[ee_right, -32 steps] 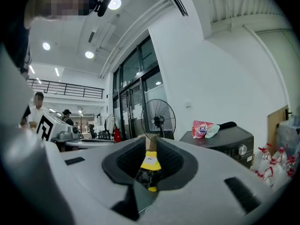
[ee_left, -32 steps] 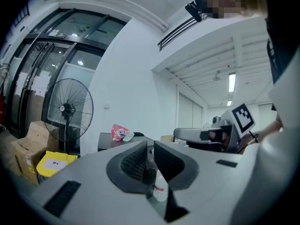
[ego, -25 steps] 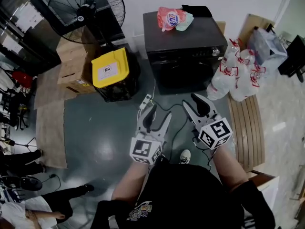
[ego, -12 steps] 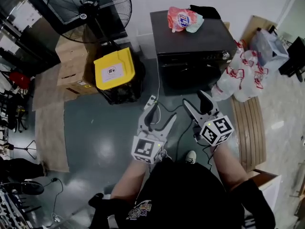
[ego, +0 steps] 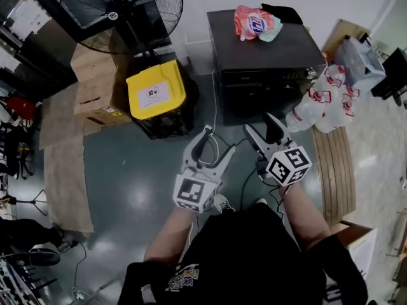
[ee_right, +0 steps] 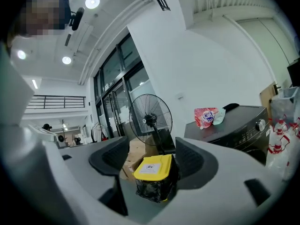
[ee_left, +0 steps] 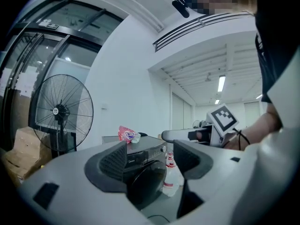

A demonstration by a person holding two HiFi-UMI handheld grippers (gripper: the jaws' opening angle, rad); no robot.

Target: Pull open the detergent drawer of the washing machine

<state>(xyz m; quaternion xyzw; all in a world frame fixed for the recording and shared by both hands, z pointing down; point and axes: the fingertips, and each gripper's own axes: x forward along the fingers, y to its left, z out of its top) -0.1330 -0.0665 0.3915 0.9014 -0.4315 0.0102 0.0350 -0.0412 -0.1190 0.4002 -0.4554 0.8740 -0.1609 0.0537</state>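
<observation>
The black washing machine (ego: 267,49) stands against the far wall with a pink detergent bag (ego: 253,24) on its lid. Its control strip (ego: 270,75) runs across the top of the front, and no drawer stands out from it. My left gripper (ego: 218,142) is held level over the floor, short of the machine's left front, jaws open and empty. The right gripper (ego: 261,124) is beside it, nearer the machine, also open and empty. The left gripper view frames the machine (ee_left: 145,170) between the jaws of the left gripper (ee_left: 150,156). The right gripper (ee_right: 152,156) frames the yellow-lidded bin (ee_right: 152,172).
A yellow-lidded black bin (ego: 156,91) stands left of the machine, with cardboard boxes (ego: 95,81) and a big floor fan (ego: 121,8) behind it. Packs of water bottles (ego: 321,100) lean at the machine's right. A wooden bench (ego: 334,170) runs along the right. A white cable (ego: 214,107) trails on the floor.
Both grippers and the person have moved closer to the washing machine. The jaws of both grippers stand wider apart than a second ago.
</observation>
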